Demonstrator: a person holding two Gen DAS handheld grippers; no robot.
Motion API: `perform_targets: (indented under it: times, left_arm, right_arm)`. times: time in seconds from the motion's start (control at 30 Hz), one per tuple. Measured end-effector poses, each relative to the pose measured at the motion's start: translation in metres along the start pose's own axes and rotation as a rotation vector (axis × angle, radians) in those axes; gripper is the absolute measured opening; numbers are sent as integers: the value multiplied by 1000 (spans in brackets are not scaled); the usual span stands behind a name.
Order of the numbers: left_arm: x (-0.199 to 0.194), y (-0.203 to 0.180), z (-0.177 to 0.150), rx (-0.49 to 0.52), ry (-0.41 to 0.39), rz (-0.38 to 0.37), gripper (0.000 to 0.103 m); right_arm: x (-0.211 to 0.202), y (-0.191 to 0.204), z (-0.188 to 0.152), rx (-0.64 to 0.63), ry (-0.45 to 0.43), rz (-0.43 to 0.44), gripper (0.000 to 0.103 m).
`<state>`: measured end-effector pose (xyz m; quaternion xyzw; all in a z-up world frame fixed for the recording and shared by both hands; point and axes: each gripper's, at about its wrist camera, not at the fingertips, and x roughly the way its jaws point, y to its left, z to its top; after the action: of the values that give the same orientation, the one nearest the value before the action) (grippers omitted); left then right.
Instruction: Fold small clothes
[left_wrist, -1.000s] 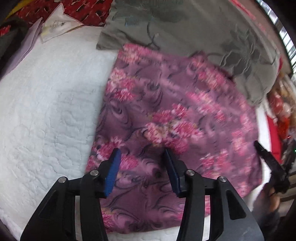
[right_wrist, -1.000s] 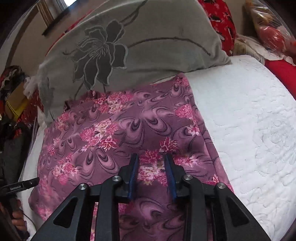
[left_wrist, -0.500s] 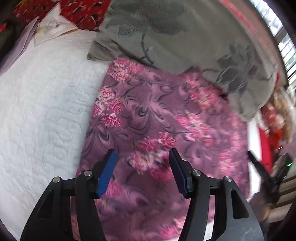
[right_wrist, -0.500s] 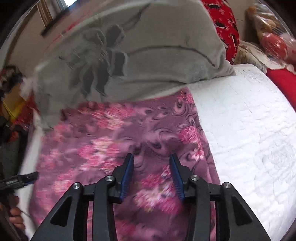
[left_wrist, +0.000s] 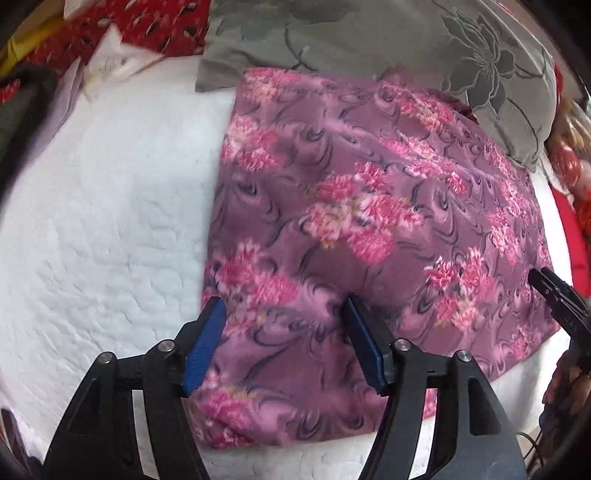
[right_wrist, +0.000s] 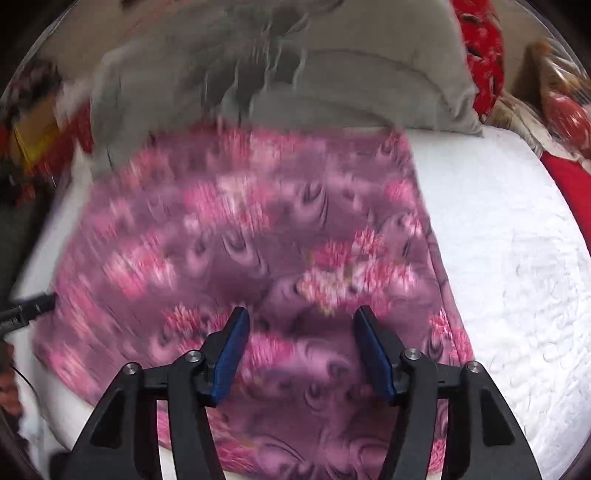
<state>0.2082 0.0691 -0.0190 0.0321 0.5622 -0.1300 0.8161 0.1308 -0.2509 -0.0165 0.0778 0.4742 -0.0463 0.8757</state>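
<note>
At the bottom of the left wrist view, the left gripper (left_wrist: 282, 341) hangs over the near left edge of the purple floral garment (left_wrist: 369, 229); its jaws are opening, with cloth below them but nothing pinched between the blue pads. In the right wrist view the right gripper (right_wrist: 303, 352) sits low in the frame over the garment's near right part, its jaws opening too and holding nothing.

The garment (right_wrist: 258, 251) lies as a flat, roughly rectangular block on the white quilted bed (left_wrist: 103, 221), filling the middle of both frames. It looks at least partly folded and just released. Whether another fold is due I cannot say.

Farther up, its far edge touches or slips under a grey flowered pillow (left_wrist: 424, 48).

The layers and the kind of garment cannot be made out. The right wrist view is badly motion-blurred. At the right edge of the left view, only the tip of the other gripper shows.
</note>
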Motion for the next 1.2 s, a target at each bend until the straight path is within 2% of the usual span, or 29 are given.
perform_targets:
  times: [0.03, 0.07, 0.13, 0.2, 0.27, 0.43, 0.53, 0.63, 0.67, 0.73, 0.8, 0.83, 0.87, 0.9, 0.93, 0.97, 1.07, 1.2]
  left_arm:
    - [-6, 4, 1, -9, -6, -16, 66]
    - [-11, 9, 3, -18, -11, -25, 65]
    - [-22, 28, 9, -62, -27, -40, 65]
    - [-25, 44, 17, -103, -31, -48, 65]
    - [-29, 64, 26, -144, -15, -68, 65]
    - [-24, 78, 44, -180, 35, -115, 65]
    - [-21, 89, 47, -180, 64, -132, 65]
    - [-19, 97, 47, -183, 86, -157, 65]
    - [-18, 99, 48, -183, 91, -172, 65]
    - [-17, 102, 49, -184, 101, -196, 65]
    - [-13, 102, 52, -186, 115, -226, 66]
    - [-9, 101, 55, -193, 124, -244, 66]
    - [-5, 100, 59, -203, 136, -275, 66]
    - [-2, 99, 61, -212, 148, -306, 66]
    - [2, 97, 64, -224, 163, -347, 66]
    - [7, 95, 68, -238, 181, -394, 66]
    - [21, 82, 82, -263, 226, -507, 66]
    - [35, 52, 102, -232, 259, -486, 66]
  right_arm:
    - [-6, 8, 1, -22, -4, -35, 62]
    - [-11, 15, 3, -30, 2, -33, 62]
    - [-26, 33, 3, -62, -23, 8, 62]
    - [-39, 63, -1, -153, -44, 33, 62]
    - [-48, 107, -12, -282, -47, 78, 62]
    - [-54, 211, -57, -608, -57, 153, 66]
    - [-47, 268, -89, -812, -113, 129, 67]
    - [-31, 306, -109, -943, -161, 58, 67]
    - [-24, 317, -114, -976, -189, -2, 67]
    - [-12, 328, -117, -1002, -262, -94, 66]
    - [-6, 331, -112, -983, -306, -134, 64]
    - [-3, 332, -107, -967, -312, -143, 58]
    - [0, 332, -103, -954, -320, -145, 32]
    - [3, 331, -98, -945, -322, -149, 15]
    - [6, 329, -93, -932, -312, -152, 11]
    - [5, 326, -86, -912, -310, -137, 10]
    - [-18, 310, -73, -813, -388, -87, 9]
    - [-40, 299, -65, -763, -459, -60, 9]
